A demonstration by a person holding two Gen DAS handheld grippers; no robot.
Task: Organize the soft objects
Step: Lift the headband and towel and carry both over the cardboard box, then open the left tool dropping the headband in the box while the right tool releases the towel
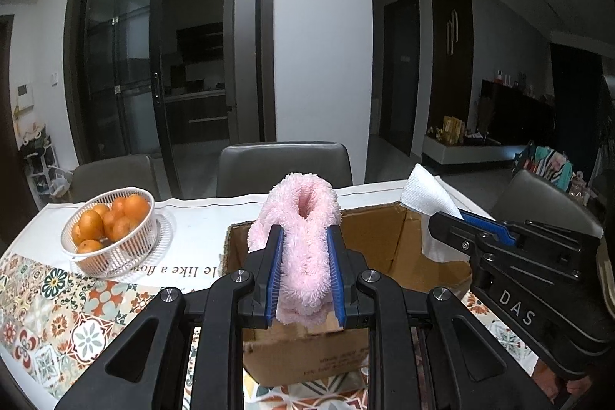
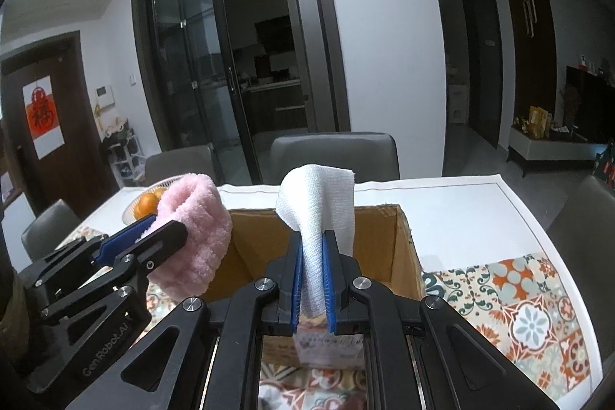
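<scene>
My left gripper (image 1: 305,237) is shut on a fluffy pink cloth (image 1: 300,237), held over the near-left part of an open cardboard box (image 1: 384,241). The right gripper (image 2: 312,237) is shut on a white cloth (image 2: 319,202) that stands up between its blue pads above the same box (image 2: 399,241). In the left wrist view the right gripper (image 1: 446,214) comes in from the right with the white cloth (image 1: 426,195) above the box's far right corner. In the right wrist view the left gripper (image 2: 165,221) sits at the left, gripping the pink cloth (image 2: 200,218).
A white mesh basket of oranges (image 1: 111,229) stands left of the box on the table, whose cloth (image 1: 46,310) has a patterned tile border. Grey chairs (image 1: 284,164) line the table's far side and another (image 1: 546,198) is at the right end.
</scene>
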